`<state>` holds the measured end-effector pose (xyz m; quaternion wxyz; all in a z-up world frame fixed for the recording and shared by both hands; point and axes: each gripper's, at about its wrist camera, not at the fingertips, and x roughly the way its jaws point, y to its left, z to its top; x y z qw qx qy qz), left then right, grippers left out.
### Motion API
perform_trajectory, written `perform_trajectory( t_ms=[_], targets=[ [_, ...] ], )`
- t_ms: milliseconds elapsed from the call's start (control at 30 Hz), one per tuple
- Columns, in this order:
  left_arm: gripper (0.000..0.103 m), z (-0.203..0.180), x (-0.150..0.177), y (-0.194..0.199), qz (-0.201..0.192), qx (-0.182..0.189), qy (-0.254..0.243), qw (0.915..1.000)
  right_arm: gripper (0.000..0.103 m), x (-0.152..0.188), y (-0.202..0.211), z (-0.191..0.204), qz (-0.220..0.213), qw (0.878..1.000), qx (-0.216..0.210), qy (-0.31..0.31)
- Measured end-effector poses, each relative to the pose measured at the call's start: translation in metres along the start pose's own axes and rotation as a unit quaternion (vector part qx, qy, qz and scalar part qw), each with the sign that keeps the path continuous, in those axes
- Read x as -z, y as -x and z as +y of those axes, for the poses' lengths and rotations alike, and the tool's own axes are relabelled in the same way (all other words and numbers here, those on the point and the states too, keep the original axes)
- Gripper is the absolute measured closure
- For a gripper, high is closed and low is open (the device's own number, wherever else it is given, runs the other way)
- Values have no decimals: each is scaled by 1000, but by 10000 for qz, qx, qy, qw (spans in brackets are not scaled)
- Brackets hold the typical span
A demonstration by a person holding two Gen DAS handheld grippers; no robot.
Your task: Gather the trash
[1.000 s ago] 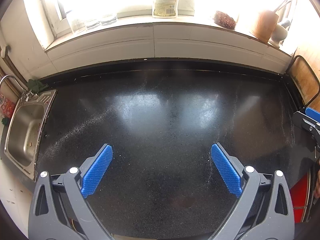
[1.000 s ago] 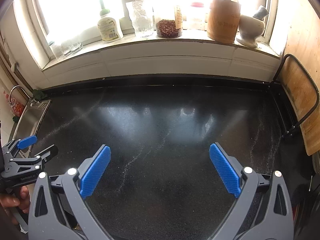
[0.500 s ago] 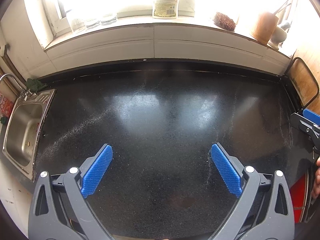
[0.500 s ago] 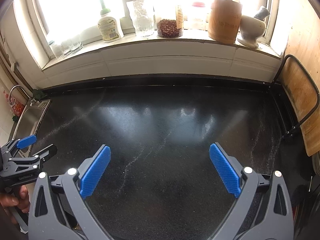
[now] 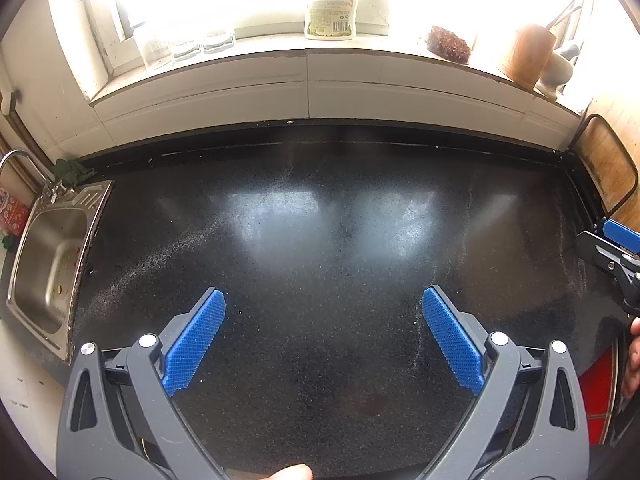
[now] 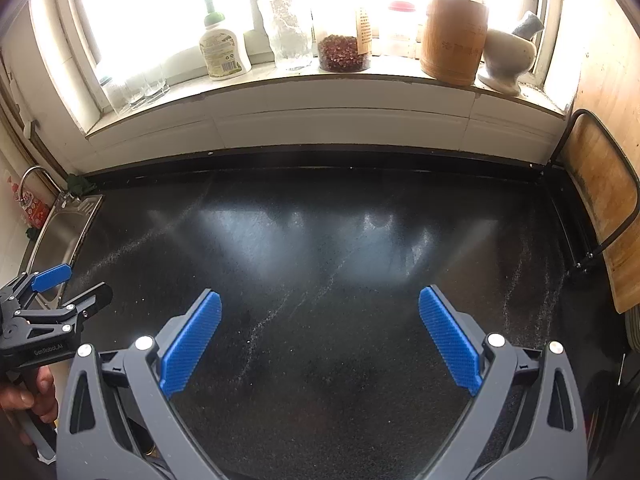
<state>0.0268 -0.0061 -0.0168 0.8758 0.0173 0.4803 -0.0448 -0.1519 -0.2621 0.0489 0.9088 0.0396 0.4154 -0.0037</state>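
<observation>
Black counter [image 6: 320, 240]; two hand-held grippers, both gaping.

grippers: 2 | sink [image 5: 48, 264]: 1 | bottle [image 6: 222, 50]: 1 | cutting board [image 6: 600, 208]: 1

The black countertop [image 6: 320, 264] lies bare from the sink [image 5: 48, 264] at its left to the cutting board [image 6: 600, 208] leaning at its right. Behind the countertop, jars and bottles crowd the windowsill [image 6: 320, 80].

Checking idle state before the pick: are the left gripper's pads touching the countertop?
Cannot tell. In the left wrist view the left gripper is open over the black countertop, holding nothing, but looking along the fingers hides any gap beneath them.
</observation>
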Motion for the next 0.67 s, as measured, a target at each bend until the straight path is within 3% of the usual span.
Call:
perform_trajectory(
  t_ms=[667],
  targets=[
    [7,0,-1,-11,105,21,40,9999,7,2,-11,-10,113,9999,-41,-53]
  ],
)
